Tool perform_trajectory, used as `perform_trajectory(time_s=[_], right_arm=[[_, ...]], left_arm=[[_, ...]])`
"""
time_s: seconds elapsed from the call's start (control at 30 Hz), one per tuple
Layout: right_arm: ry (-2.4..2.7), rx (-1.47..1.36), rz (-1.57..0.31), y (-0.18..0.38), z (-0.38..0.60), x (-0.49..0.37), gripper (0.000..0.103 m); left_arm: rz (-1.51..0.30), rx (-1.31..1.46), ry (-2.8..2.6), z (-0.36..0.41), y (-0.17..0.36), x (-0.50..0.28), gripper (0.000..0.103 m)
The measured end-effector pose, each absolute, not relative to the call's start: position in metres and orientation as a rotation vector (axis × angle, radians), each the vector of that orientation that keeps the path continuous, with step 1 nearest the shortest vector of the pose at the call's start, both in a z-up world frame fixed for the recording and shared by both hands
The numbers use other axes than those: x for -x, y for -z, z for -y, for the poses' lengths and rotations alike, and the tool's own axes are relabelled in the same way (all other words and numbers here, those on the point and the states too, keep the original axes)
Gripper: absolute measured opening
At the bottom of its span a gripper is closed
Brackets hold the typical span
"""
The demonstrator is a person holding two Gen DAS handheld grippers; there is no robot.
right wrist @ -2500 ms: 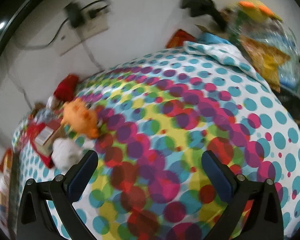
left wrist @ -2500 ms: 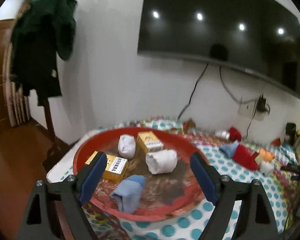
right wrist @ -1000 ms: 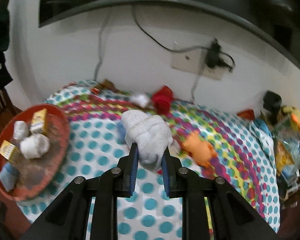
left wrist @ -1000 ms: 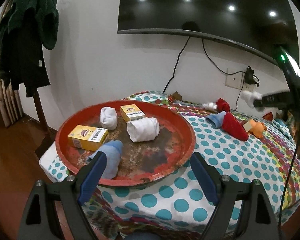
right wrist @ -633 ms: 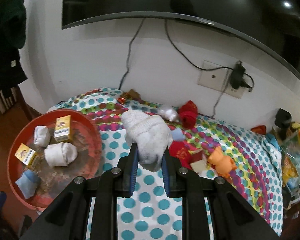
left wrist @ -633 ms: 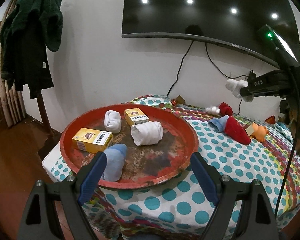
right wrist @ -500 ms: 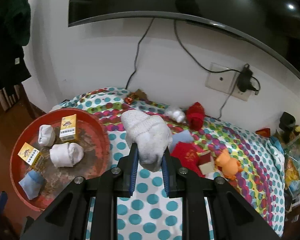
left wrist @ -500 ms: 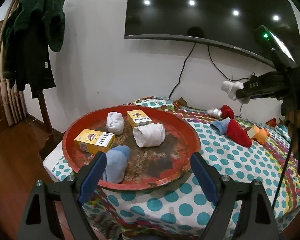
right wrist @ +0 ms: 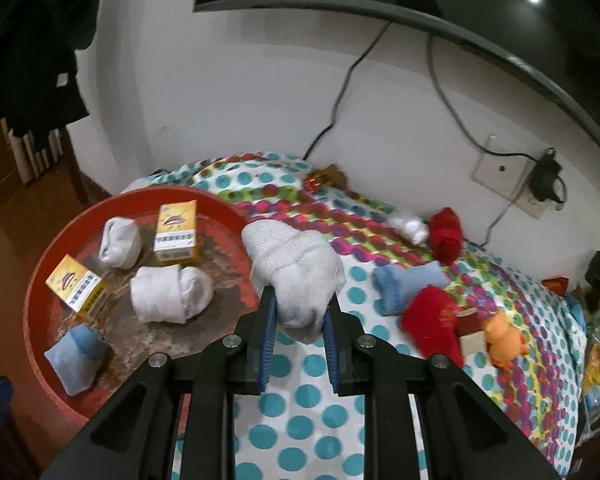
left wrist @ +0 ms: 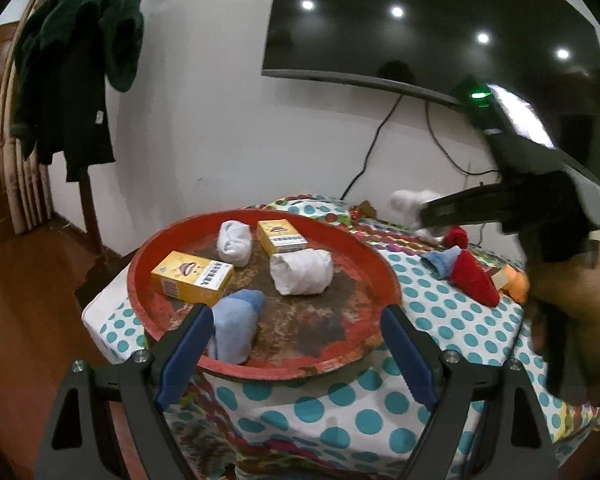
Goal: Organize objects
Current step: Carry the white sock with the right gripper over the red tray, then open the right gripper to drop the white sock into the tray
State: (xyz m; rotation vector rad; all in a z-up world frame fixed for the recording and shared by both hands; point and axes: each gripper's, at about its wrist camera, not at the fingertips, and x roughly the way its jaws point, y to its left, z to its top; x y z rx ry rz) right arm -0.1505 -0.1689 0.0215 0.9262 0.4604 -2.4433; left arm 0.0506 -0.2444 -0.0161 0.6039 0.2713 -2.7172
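Note:
A round red tray [left wrist: 384,276] [right wrist: 36,280] sits at the left end of the dotted bed. It holds two white sock rolls [left wrist: 302,272] [left wrist: 234,242], a blue sock roll [left wrist: 236,328] and two yellow boxes [left wrist: 192,278] [left wrist: 280,236]. My right gripper [right wrist: 299,332] is shut on a white sock roll [right wrist: 296,272] and holds it in the air just right of the tray; it also shows in the left wrist view [left wrist: 420,216]. My left gripper [left wrist: 296,352] is open and empty at the tray's near rim.
On the dotted bedspread [right wrist: 300,424] right of the tray lie a blue sock [right wrist: 404,284], two red socks [right wrist: 432,320] [right wrist: 446,236], a small white sock [right wrist: 410,228] and an orange toy [right wrist: 504,340]. A TV [left wrist: 420,28] hangs on the wall. Dark clothes [left wrist: 76,64] hang at left.
My right gripper picked up the white sock roll and has carried it leftward toward the tray. My left gripper stayed open near the tray's front.

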Motion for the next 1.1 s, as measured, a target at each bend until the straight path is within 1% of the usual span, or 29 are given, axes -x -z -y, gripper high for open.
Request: perform_trajectory(time_s=[0.1, 0.2, 0.4, 0.53, 0.77, 0.93, 1.1], right_arm=[[2.385, -0.935, -0.5, -0.011, 0.183, 0.145, 0.02], [2.343, -0.936, -0.551, -0.003, 0.196, 0.139, 0.02], [2.14, -0.968, -0.58, 0.019, 0.215, 0.121, 0.02], [2.027, -0.999, -0.548, 0.03, 0.217, 0.114, 0.02], [1.954, -1.046, -0.595, 0.044, 0.227, 0.117, 0.02], [1.929, -1.068, -0.646, 0.052, 0.24, 0.115, 0.02], [1.913, -1.113, -0.663, 0.064, 0.244, 0.122, 0.023]], left_arm=[[-0.235, -0.603, 2.711, 0.239, 0.016, -0.05, 0.088], [-0.243, -0.608, 2.69, 0.241, 0.018, -0.05, 0.088], [-0.277, -0.603, 2.676, 0.245, 0.019, -0.053, 0.088], [-0.296, -0.646, 2.678, 0.244, 0.023, -0.051, 0.088], [-0.318, -0.687, 2.663, 0.241, 0.03, -0.051, 0.088], [-0.283, -0.734, 2.672, 0.233, 0.035, -0.047, 0.088], [-0.305, -0.782, 2.651, 0.237, 0.041, -0.043, 0.088]])
